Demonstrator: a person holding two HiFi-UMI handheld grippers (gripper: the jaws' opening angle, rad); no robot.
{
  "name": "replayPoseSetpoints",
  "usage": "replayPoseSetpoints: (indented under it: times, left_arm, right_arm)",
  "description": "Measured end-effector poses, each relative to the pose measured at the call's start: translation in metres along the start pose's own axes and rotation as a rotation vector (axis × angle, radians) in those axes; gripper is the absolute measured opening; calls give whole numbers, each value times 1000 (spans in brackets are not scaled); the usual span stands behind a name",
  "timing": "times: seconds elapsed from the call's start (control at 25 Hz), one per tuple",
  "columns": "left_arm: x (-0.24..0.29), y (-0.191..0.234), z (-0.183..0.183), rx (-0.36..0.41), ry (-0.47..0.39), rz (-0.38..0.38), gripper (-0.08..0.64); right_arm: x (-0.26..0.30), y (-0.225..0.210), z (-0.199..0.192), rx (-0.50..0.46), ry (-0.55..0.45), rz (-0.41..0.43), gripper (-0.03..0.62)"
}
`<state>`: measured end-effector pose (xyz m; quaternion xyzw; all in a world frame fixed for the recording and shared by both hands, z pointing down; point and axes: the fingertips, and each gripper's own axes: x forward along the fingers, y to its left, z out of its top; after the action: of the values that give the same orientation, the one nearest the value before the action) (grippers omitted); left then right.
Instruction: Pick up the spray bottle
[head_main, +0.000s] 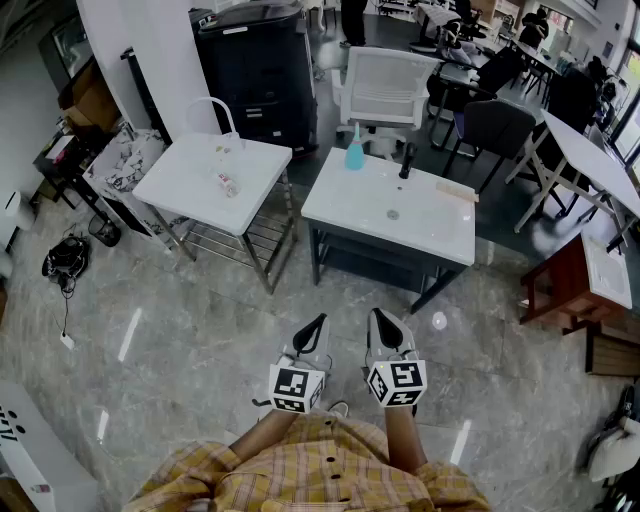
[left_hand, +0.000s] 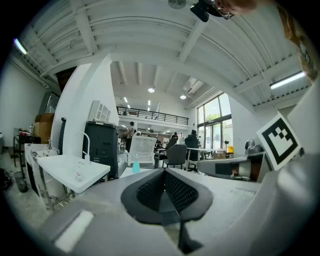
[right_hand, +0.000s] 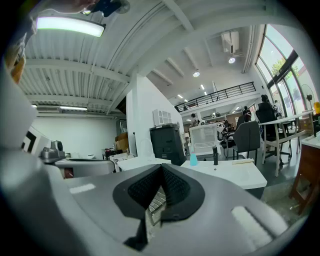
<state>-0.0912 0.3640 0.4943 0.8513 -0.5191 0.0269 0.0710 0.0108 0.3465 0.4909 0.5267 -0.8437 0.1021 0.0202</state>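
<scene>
While the reach toward the target has not yet begun, the left gripper (head_main: 318, 322) and the right gripper (head_main: 380, 318) are held side by side close to the person's body, each with its jaws pressed together on nothing. The translucent blue plastic spray bottle (head_main: 354, 150) stands upright well ahead of both tools, roughly on the line between them, at the far edge of the white basin-topped table with a dark frame (head_main: 440, 240). A slim black upright fixture (head_main: 406, 160) stands near its right. Judged step: approach. The next move calls for carrying one gripper forward to the table, spreading its jaws, and aligning them round the bottle's body.
</scene>
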Motion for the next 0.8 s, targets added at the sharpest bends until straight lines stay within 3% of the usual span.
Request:
replayPoseSetpoints:
  times: [0.28, 0.48, 0.8]
  left_arm:
    - [19, 19, -1, 4, 11, -1, 0]
    - [42, 43, 8, 5, 18, -19, 0]
    - [93, 89, 31, 11, 10, -87, 0]
  right_arm:
    - [24, -5, -1, 8, 1, -10, -6]
    - [57, -7, 10, 66, -22, -10, -5]
    - [121, -6, 33, 61, -40, -34, -3]
